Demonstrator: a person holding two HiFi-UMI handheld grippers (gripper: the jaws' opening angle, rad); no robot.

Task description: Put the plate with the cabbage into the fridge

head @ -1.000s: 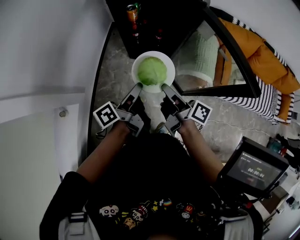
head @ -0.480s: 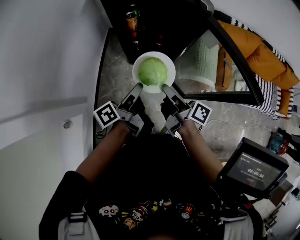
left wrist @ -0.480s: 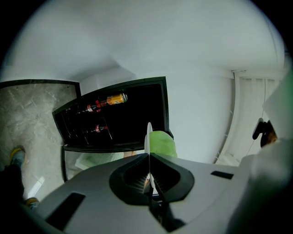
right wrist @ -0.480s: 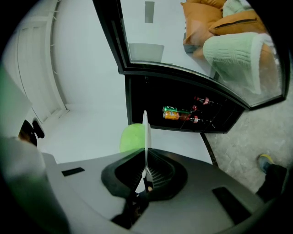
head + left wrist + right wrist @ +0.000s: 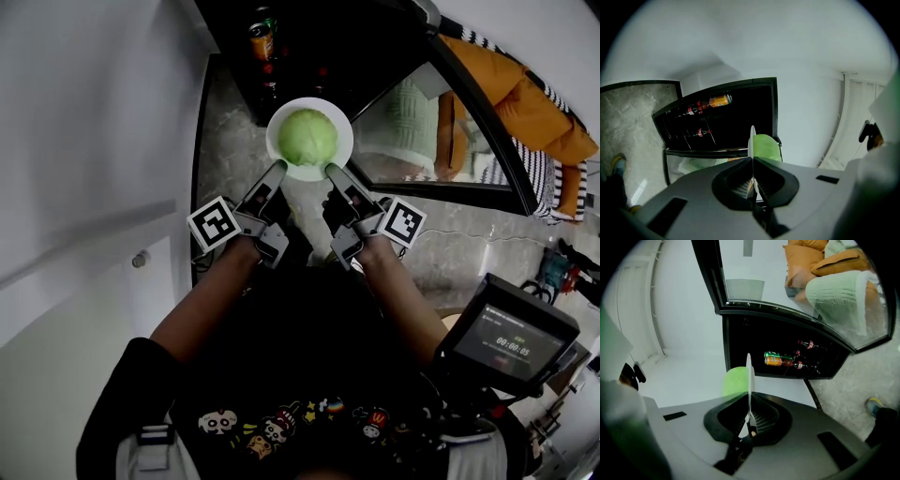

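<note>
A white plate (image 5: 343,156) carrying a round green cabbage (image 5: 307,137) hangs in the air in front of the open dark fridge (image 5: 309,37). My left gripper (image 5: 277,170) is shut on the plate's near left rim and my right gripper (image 5: 332,172) is shut on its near right rim. The left gripper view shows the plate (image 5: 752,140) edge-on between the jaws with the cabbage (image 5: 768,148) to its right. Seen from the right gripper view, the plate (image 5: 749,376) is edge-on too, with the cabbage (image 5: 734,380) on its left.
The fridge's glass door (image 5: 441,131) stands open to the right. A can (image 5: 262,24) and bottles (image 5: 270,80) lie on the fridge's racks. A white wall (image 5: 94,141) is at the left, marble floor (image 5: 220,150) below. A black screen device (image 5: 506,342) sits at the lower right.
Both grippers have carried the plate with the cabbage a little farther toward the open fridge. The grip on the rim is the same.
</note>
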